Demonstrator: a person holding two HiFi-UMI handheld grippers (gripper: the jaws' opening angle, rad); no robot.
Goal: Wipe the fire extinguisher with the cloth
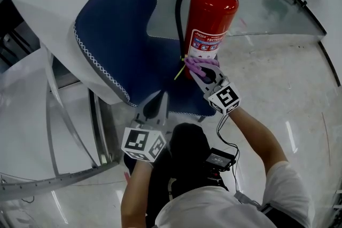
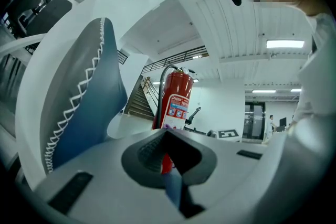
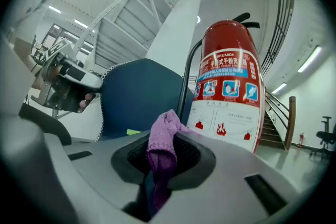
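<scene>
Extinguisher [image 1: 210, 13]: upright on the blue chair [image 1: 123, 40] seat, upper centre of the head view, with nothing bracing it.
Right tool [image 1: 202, 71]: jaws clamped on the purple cloth [image 1: 199, 63] at the label's lower edge, mid-frame. Whether it touches can't be told.
Left tool [image 1: 158, 104]: lower left of centre, jaws together and empty, well apart from the cylinder.
Tipping risk: a firm sideways wipe may rock the unsteadied cylinder on the soft seat.
Scrape risk: little cloth protrudes, so hard tips could rub the label, or drag could pull the cloth free.
</scene>
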